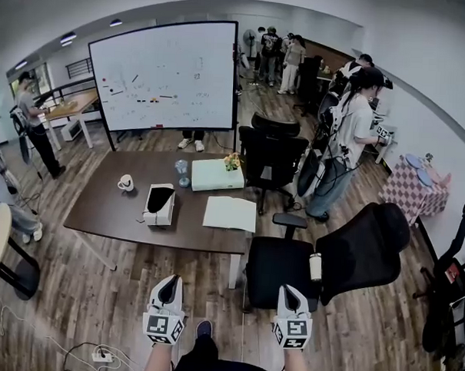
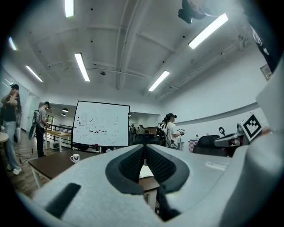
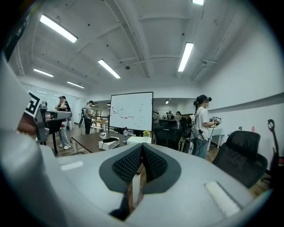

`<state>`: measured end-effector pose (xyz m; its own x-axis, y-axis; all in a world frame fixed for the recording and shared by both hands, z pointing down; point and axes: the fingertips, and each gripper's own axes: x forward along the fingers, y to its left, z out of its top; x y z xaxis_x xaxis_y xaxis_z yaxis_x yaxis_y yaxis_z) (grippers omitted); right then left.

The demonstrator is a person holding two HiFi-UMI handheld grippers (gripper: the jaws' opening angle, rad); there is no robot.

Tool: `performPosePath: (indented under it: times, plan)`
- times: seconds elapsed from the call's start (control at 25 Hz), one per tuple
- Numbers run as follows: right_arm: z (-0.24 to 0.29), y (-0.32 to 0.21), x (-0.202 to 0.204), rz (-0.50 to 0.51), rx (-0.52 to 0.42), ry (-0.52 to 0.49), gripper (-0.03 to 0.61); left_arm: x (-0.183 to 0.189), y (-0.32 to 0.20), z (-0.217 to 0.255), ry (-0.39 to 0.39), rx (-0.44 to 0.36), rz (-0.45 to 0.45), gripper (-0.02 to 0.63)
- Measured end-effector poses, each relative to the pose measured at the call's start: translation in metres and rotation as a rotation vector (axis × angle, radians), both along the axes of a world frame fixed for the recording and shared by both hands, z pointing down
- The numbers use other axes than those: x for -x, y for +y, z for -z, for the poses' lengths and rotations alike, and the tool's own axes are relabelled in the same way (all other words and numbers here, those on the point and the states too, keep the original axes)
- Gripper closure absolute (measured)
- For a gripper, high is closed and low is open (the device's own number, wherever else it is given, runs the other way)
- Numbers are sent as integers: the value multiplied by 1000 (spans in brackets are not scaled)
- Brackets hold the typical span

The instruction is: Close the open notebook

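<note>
On the brown bench (image 1: 108,206), open notebook (image 1: 230,213) lying flat, left gripper (image 1: 170,283) and right gripper (image 1: 289,291) well apart from it, both jaws clenched on nothing

Table (image 1: 108,214): notebook (image 1: 230,214) lies nr the near-R corner, along the R edge. Open box (image 1: 160,204) sits just L of it, abt mid-table. Mug (image 1: 126,183) is further L, twd the far-L corner. Flat case (image 1: 211,174) is at the far-R corner, w/ flowers (image 1: 233,161) at its R end & a glass (image 1: 181,171) just L of it. Whiteboard (image 1: 164,76) stands behind the far edge. Far chair (image 1: 272,152) is off the R edge; near chair (image 1: 353,248) is R of the near-R corner. Left gripper (image 1: 165,309) & right gripper (image 1: 292,318) are side by side, well short of the near edge.
</note>
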<state>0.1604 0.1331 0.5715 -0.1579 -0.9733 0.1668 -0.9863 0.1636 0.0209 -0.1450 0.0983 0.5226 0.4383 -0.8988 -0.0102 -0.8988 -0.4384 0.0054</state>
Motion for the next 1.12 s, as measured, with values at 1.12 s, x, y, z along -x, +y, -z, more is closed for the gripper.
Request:
performPosePath:
  times: [1.12]
  plan:
    - [6,-161,25,-62,42,-22,583,19,-180,4,-10,45,-74,614]
